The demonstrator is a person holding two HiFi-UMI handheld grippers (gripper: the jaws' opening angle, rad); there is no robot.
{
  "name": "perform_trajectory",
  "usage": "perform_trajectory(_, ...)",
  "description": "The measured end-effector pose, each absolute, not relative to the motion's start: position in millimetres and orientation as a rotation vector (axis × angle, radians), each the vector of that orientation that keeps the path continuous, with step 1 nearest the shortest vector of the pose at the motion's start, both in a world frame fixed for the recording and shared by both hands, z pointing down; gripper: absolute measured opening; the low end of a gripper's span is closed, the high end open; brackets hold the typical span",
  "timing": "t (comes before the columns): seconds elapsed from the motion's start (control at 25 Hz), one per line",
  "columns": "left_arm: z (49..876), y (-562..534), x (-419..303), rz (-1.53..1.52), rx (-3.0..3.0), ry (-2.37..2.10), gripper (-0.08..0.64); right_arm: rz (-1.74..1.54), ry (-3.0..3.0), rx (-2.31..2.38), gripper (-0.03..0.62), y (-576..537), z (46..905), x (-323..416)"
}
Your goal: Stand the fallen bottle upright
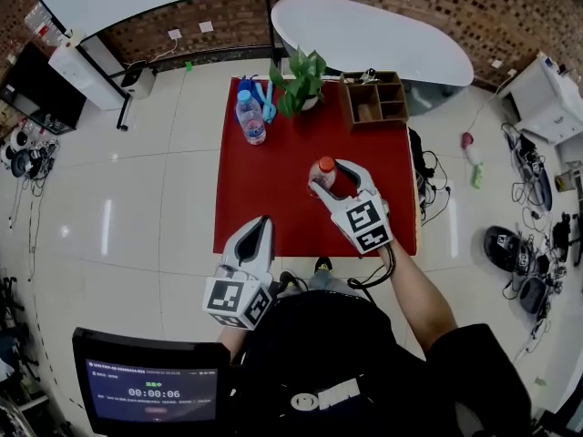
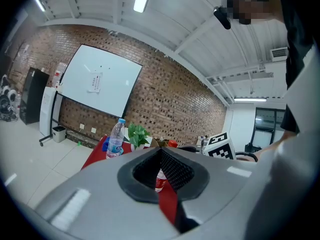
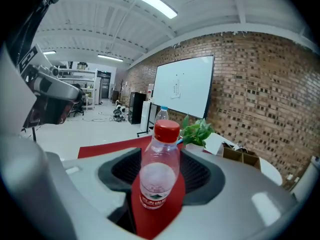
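Note:
A clear bottle with a red cap and red label [image 1: 325,173] stands upright near the middle of the red table [image 1: 273,194]. My right gripper [image 1: 333,178] has one jaw on each side of it and looks shut on it. In the right gripper view the bottle [image 3: 160,169] fills the gap of the right gripper [image 3: 161,186], cap up. My left gripper [image 1: 263,226] hovers at the table's front edge, jaws together, holding nothing. Through the narrow slit of the left gripper [image 2: 161,154] a strip of the bottle [image 2: 160,180] shows.
A blue-capped water bottle [image 1: 250,116] stands upright at the table's far left, beside blue items [image 1: 266,98]. A potted plant [image 1: 299,78] and a wooden compartment box [image 1: 374,99] are along the far edge. A monitor [image 1: 150,385] stands at the lower left.

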State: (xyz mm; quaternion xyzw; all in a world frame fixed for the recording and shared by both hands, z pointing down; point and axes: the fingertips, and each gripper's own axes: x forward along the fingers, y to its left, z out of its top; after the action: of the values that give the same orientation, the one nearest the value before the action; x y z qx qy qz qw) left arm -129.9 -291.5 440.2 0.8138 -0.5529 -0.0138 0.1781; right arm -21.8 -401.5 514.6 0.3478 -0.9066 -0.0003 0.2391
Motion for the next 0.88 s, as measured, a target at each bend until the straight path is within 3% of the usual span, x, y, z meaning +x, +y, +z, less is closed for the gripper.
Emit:
perform_trajectory(0.56,428,-283,-132,-0.095,2.363,-1.485,0.006,0.16,-2.531,1.099,0.245,-397,486,-13)
perform_trajectory(0.88,430,-263,-120,-0.077,2.389,-1.394,0.006,0.191,-2.611,1.24,0.244,-340,440,11)
